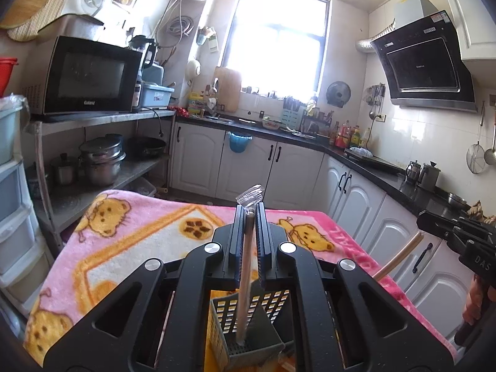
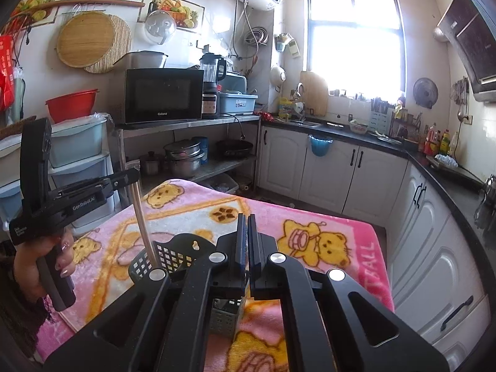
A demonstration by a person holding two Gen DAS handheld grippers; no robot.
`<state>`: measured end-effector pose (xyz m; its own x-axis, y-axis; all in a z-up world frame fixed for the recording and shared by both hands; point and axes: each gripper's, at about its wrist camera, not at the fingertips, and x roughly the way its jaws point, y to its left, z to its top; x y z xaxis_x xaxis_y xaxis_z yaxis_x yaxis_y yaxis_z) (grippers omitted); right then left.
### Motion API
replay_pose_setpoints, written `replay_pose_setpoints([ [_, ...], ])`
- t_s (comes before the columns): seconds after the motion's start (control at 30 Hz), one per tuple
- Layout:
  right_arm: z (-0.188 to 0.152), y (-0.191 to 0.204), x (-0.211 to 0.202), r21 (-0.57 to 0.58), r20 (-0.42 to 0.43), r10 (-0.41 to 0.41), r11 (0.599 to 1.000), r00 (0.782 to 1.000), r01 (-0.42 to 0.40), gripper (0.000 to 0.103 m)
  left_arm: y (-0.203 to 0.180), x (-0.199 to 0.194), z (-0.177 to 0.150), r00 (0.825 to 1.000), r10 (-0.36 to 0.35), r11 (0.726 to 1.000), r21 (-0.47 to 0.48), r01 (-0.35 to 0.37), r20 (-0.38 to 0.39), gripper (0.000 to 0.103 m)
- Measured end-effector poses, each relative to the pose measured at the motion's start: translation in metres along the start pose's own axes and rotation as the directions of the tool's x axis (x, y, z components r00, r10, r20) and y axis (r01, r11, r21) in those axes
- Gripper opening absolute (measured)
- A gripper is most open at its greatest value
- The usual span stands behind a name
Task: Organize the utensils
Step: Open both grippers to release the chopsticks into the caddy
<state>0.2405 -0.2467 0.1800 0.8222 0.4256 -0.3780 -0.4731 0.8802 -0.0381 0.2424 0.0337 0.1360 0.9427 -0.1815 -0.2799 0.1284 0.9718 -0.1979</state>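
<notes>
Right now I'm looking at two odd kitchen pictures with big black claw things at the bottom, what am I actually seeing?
Those black claws are tools a person holds, one per hand. Each carries a camera looking along its two fingers, so each picture is taken from one tool.

In the left tool's picture, the left hand-held gripper is closed on a long wrapped stick, its lower end down in a slotted utensil basket.

In the right tool's picture, the right hand-held gripper looks closed on the rim of that basket, though the contact is partly hidden.

The basket stands on a pink bear-print blanket that covers a table.
</notes>
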Motion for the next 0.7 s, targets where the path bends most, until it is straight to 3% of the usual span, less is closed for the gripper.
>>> replay_pose_setpoints([
  [0.1, -0.005, -0.001, 0.001, 0.021, -0.009, 0.005, 1.0, 1.0, -0.005, 0.003, 0.005, -0.001, -0.007, 1.0, -0.001, 1.0, -0.018, 0.001, -0.011, 0.003],
  [0.2, -0.008, -0.004, 0.0, 0.033, -0.018, 0.01, 0.999, 1.0, -0.01, 0.013, 0.008, -0.002, -0.01, 1.0, -0.001, 0.999, -0.033, 0.001, -0.024, 0.007],
  [0.33, -0.014, -0.003, -0.007, 0.027, -0.013, -0.003, 1.0, 1.0, 0.003, 0.026, 0.012, -0.007, -0.015, 1.0, 0.003, 0.999, -0.044, -0.004, -0.028, 0.021],
  [0.43, -0.02, -0.004, -0.012, 0.035, -0.014, -0.008, 0.999, 1.0, 0.009, 0.041, 0.014, -0.012, -0.018, 0.999, -0.002, 0.999, -0.054, 0.0, -0.036, 0.034],
  [0.57, -0.028, -0.003, -0.018, 0.041, -0.024, -0.006, 0.999, 1.0, 0.007, 0.048, 0.015, -0.02, -0.023, 0.999, -0.015, 0.998, -0.068, 0.011, -0.046, 0.056],
  [0.7, -0.036, 0.0, -0.024, 0.032, -0.028, -0.012, 0.999, 1.0, 0.013, 0.051, 0.014, -0.031, -0.026, 0.998, -0.031, 0.997, -0.078, 0.027, -0.048, 0.071],
])
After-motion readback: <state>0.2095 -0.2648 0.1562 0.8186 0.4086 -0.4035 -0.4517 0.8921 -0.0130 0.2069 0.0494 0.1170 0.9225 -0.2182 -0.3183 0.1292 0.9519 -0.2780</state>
